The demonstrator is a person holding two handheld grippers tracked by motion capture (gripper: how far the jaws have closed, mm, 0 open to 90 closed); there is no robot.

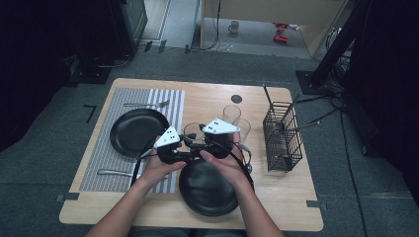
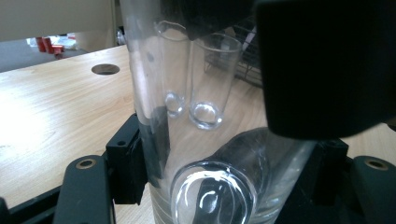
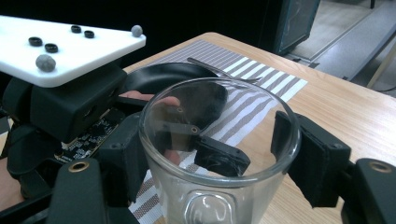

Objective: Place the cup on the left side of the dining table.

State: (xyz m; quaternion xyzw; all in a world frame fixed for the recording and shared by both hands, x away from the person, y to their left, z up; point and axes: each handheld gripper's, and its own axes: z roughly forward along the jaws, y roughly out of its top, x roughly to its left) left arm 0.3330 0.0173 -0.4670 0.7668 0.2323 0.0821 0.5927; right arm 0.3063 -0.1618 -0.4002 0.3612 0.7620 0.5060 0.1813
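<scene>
Spanning the middle of the scene, the desk (image 1: 276, 197) carries two black plates (image 1: 136, 131), a wire basket (image 1: 282, 136) and spare glasses (image 1: 231, 114). Both hands meet above the near plate around one clear glass (image 3: 212, 154). The right gripper (image 3: 205, 158) clamps the glass across its rim; the left gripper (image 2: 224, 186) has its jaws either side of the body, though contact cannot be told. Stiff, slick and breakable, the glass is best held low on its thick base.
</scene>
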